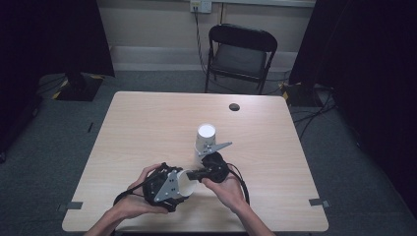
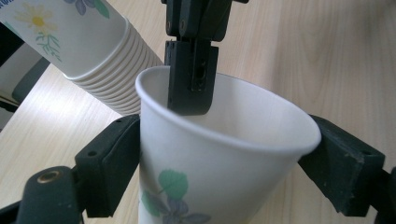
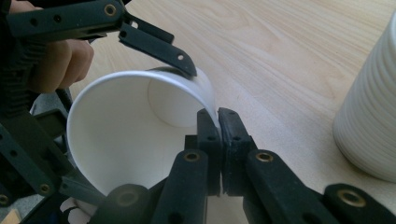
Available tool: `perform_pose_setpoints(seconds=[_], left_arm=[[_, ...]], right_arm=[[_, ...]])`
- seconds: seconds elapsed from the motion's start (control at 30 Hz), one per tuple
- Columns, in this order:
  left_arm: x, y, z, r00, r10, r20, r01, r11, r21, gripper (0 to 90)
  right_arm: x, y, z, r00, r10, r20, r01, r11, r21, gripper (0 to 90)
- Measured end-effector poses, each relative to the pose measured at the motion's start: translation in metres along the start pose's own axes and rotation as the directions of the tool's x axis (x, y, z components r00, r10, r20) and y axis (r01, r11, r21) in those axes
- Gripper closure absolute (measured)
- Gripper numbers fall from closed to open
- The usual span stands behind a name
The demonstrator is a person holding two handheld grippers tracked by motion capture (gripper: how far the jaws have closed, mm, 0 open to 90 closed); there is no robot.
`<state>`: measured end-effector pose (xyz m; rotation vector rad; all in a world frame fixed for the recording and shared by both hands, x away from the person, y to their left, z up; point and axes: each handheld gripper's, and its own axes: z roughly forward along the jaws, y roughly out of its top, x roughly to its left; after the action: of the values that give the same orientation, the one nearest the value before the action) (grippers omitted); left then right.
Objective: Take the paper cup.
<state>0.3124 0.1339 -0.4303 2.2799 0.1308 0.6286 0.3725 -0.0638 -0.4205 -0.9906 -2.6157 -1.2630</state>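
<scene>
Near the person's edge of the wooden table (image 1: 147,128), both grippers met on a single paper cup (image 1: 185,185), which lay tipped on its side just nearer the person than the stack of paper cups (image 1: 204,139). From the high view, the left gripper (image 1: 169,187) was held in the left hand (image 1: 142,196) on the cup's left, and the right gripper (image 1: 199,173) in the right hand (image 1: 223,189) reached in from its right; the stack stood upright just beyond them, touching neither as far as could be told.

Looking along the left gripper (image 2: 224,154), its two jaws pressed the cup (image 2: 219,154) from opposite sides below the rim, gripping its wall. That view also showed green leaves and purple flowers printed on the cup, and a daisy print on the stack (image 2: 88,46), whose many nested rims lay close behind the cup. The right gripper (image 2: 191,79) came down from the top, one jaw inside the cup's mouth.

Along the right gripper (image 3: 218,128), the jaws were pinched together on the cup's rim, one inside and one outside the wall. This view looked into the cup (image 3: 130,140) down to its white bottom, with a jaw of the left gripper (image 3: 154,44) across its upper side and the ribbed stack (image 3: 371,116) off to the right.

Beyond the table's far edge stood a black folding chair (image 1: 241,54).
</scene>
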Motion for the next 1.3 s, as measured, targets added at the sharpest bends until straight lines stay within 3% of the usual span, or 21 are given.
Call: perform_pose_setpoints(seconds=[0.3,0.4,0.47,0.53,0.67,0.87,1.0,1.13,1.3], left_arm=[[-0.005,0.002,0.003,0.9994,0.025,-0.024,-0.025,0.9997,0.009,19.9],[-0.003,0.001,0.003,0.9995,0.005,-0.032,-0.006,0.9999,-0.012,25.0],[-0.003,0.0,0.003,0.9991,-0.038,-0.02,0.037,0.9988,-0.03,25.5],[-0.002,0.001,0.002,0.999,-0.033,-0.03,0.032,0.9991,-0.028,25.8],[0.002,0.0,-0.001,0.9957,-0.083,-0.042,0.081,0.9955,-0.049,26.6],[0.01,-0.005,-0.004,0.9827,-0.185,-0.001,0.185,0.9789,-0.088,27.5],[0.013,-0.006,-0.006,0.9713,-0.237,0.016,0.237,0.9641,-0.119,27.4],[0.012,-0.006,-0.005,0.9755,-0.22,-0.001,0.219,0.9702,-0.104,26.7],[0.007,-0.006,-0.002,0.9849,-0.172,-0.02,0.169,0.982,-0.083,24.1]], right_arm=[[0.002,0.0,0.003,0.9994,0.033,-0.006,-0.033,0.999,0.03,88.5],[0.0,0.0,0.001,0.9989,0.045,-0.014,-0.044,0.999,0.021,87.8],[0.0,0.0,0.0,0.9989,0.046,-0.008,-0.046,0.999,0.009,86.7],[0.001,0.0,0.0,0.9991,0.042,-0.007,-0.042,0.999,0.006,86.3],[0.001,0.0,-0.003,0.9991,0.042,0.007,-0.042,0.999,-0.026,81.4],[0.002,0.001,-0.008,0.9996,0.022,0.017,-0.02,0.996,-0.088,76.6],[0.002,0.001,-0.01,0.9997,0.023,0.007,-0.022,0.992,-0.122,83.6],[0.002,0.003,-0.009,0.9992,0.04,0.005,-0.039,0.993,-0.115,86.8],[0.003,0.004,-0.009,0.9984,0.056,0.002,-0.056,0.995,-0.082,88.3]])
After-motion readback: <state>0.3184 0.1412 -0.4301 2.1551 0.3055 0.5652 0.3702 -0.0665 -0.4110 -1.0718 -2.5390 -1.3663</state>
